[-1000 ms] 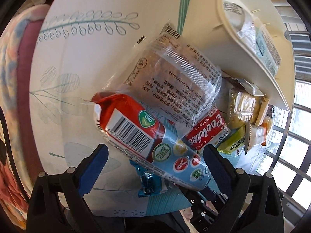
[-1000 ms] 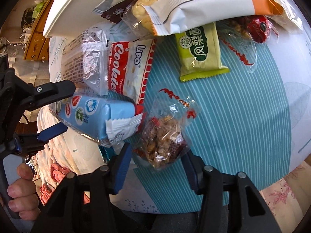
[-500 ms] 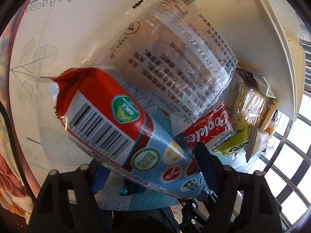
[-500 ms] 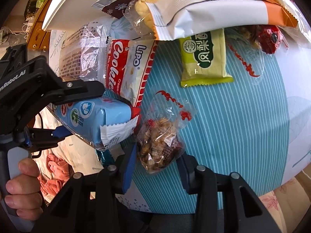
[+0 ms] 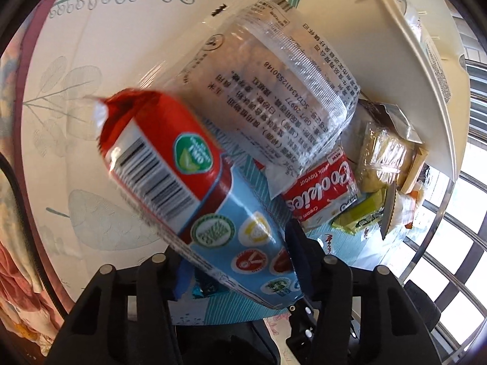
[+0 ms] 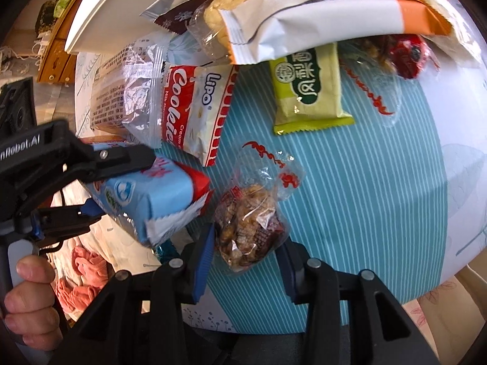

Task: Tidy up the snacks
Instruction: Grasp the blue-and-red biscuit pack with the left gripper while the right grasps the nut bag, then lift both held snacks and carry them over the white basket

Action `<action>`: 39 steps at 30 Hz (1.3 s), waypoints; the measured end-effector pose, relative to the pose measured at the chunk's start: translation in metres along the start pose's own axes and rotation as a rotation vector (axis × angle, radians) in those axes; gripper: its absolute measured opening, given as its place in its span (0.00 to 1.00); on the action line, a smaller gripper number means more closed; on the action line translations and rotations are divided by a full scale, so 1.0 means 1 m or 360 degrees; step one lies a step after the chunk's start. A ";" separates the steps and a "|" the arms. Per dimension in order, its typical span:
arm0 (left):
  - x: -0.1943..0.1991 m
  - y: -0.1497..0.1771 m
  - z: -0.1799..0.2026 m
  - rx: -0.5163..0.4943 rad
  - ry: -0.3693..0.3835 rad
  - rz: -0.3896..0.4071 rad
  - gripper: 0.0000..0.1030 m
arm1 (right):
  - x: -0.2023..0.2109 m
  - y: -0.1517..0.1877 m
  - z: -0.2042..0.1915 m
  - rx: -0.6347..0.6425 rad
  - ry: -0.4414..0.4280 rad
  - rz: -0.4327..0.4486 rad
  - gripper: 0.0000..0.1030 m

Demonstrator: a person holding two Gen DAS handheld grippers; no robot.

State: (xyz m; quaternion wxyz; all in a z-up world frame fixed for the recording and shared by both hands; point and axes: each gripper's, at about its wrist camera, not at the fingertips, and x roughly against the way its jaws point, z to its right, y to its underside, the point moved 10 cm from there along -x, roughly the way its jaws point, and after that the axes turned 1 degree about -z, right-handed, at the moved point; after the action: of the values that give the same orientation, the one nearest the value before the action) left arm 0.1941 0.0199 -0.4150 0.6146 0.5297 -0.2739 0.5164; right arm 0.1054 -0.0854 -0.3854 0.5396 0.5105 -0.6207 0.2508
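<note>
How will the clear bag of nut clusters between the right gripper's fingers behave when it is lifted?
The clear bag of nut clusters looks lumpy, so the right gripper probably holds it firmly. Its loose crinkled top would likely flop. The clusters may crumble if squeezed hard.

A home, most likely a dining or living room. A round table (image 6: 395,182) wears a household cloth printed with teal stripes and leaf sprigs. Beyond the table stands a wooden cabinet (image 6: 57,57) with metal pulls; beside the table lies floral fabric (image 5: 15,289), and past its far edge a barred window (image 5: 456,243).
</note>
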 end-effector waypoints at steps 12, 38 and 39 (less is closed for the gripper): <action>0.039 0.014 -0.015 -0.0108 0.0032 0.0138 0.46 | 0.016 0.027 -0.014 -0.0037 0.0026 0.0169 0.38; 0.199 0.004 -0.011 -0.0404 0.0582 0.0797 0.38 | 0.079 0.026 -0.096 0.0295 0.0013 0.0617 0.38; 0.205 0.001 -0.006 -0.0404 0.0601 0.0822 0.38 | 0.086 0.023 -0.096 0.0311 0.0012 0.0636 0.38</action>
State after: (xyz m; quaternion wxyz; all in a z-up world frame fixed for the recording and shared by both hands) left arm 0.2565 0.0962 -0.2351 0.5645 0.2572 -0.3425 0.7056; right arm 0.1330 -0.0257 -0.2725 0.4295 0.4263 -0.6803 0.4136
